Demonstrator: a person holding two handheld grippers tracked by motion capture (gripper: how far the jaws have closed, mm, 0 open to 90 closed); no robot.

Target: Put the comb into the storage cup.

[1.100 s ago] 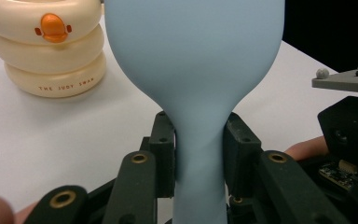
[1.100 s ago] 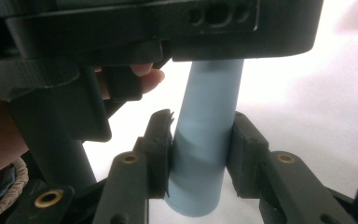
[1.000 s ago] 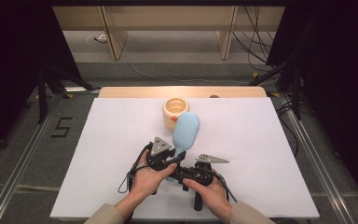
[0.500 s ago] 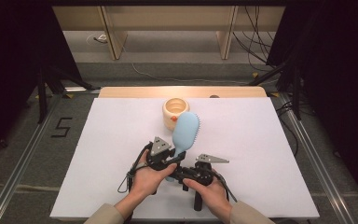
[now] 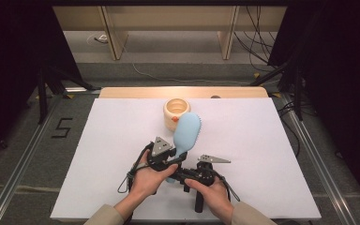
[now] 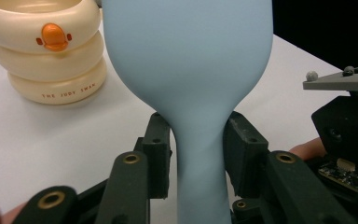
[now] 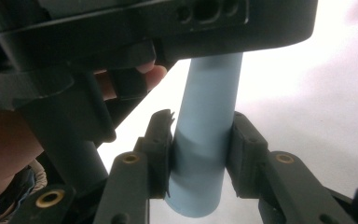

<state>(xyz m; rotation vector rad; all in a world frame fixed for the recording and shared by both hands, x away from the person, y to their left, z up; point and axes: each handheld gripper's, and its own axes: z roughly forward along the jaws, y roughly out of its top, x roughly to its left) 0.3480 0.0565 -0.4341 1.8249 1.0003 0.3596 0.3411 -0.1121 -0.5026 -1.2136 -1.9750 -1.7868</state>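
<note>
Two grippers met over one white worktop [image 5: 272, 154], which filled most of the high view and lay bare apart from a few things near its middle. Next in size came the pale blue brush [image 5: 186, 133] — its broad head pointed away from the person, bristles along the right edge, its handle running back toward the hands. Behind the head, just beside it, stood a cream ringed cup [image 5: 176, 110] with an orange duck bill on its side; from the left gripper view the cup [image 6: 46, 51] sat left of the brush head and close to it, though whether they touched could not be told.

The left gripper [image 5: 168, 157] sat at the neck of the brush, its fingers clamped on the narrow part [image 6: 198, 154] just below the flare of the head. The right gripper [image 5: 180, 174], held lower and nearer the person, had its fingers closed on the round end of the handle [image 7: 205, 158] — pads pressed against both sides. Both hands lay close together, the left gripper's body directly in front of the right gripper's camera.
</note>
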